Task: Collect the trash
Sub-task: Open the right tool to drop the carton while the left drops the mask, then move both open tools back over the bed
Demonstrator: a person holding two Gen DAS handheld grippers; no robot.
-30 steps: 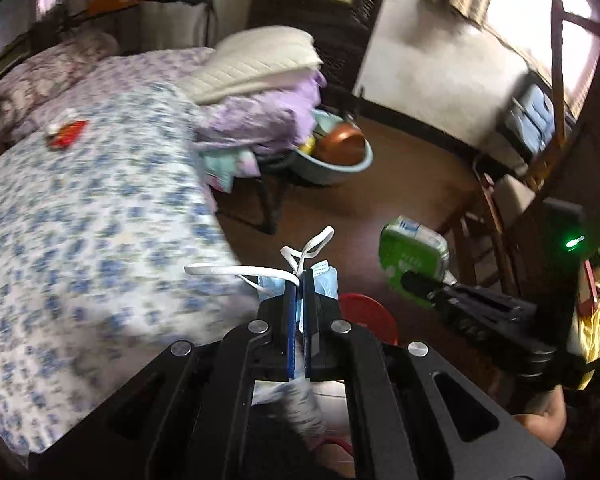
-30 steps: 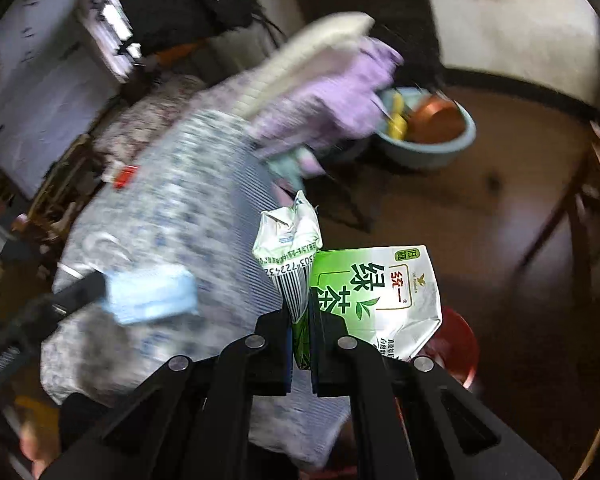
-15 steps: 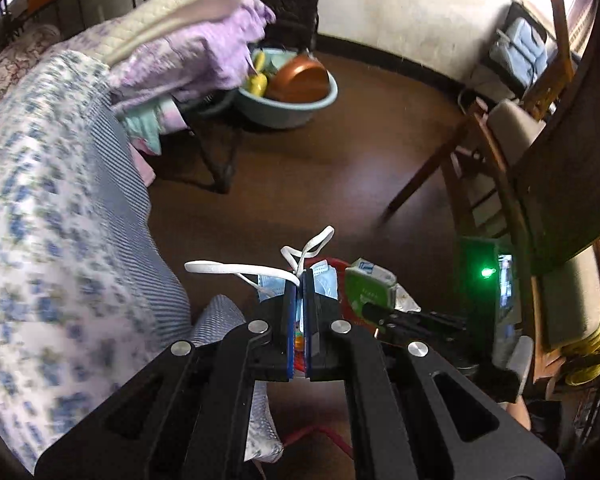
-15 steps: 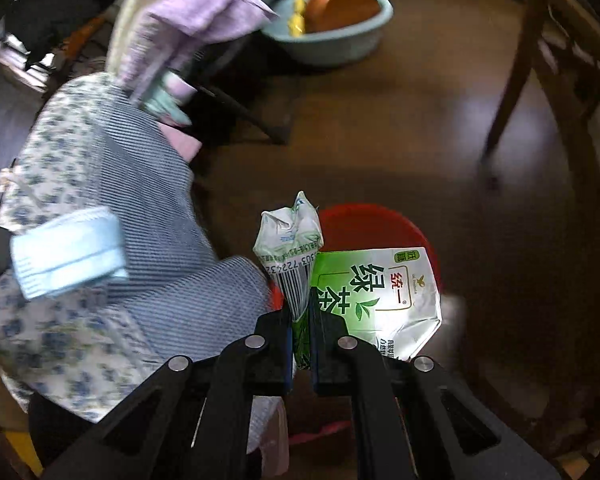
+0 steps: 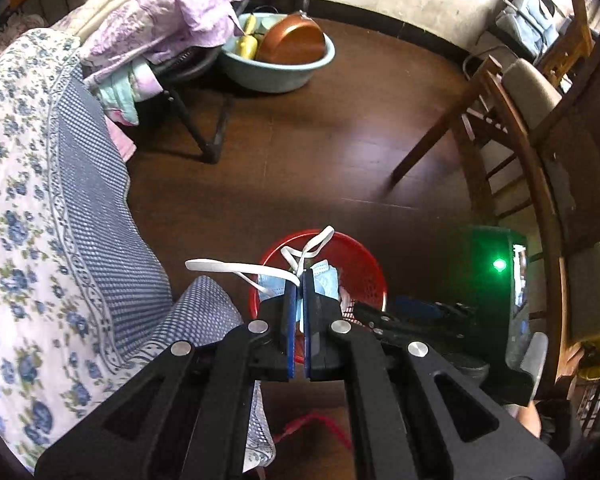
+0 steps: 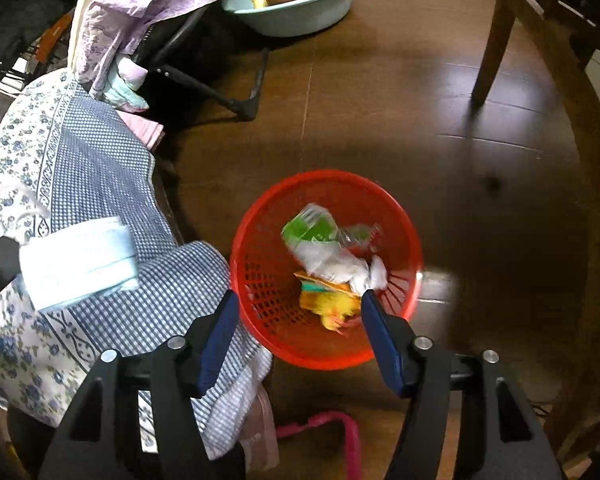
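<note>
Right wrist view: right gripper opening, empty, green carton inside red basket; left gripper clamps face mask, whose loops may snag on release.

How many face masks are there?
1. The blue face mask is clamped in the left gripper, beside the red basket; more could be buried under the trash inside.

red basket: 1 | face mask: 1 | basin: 1
</note>
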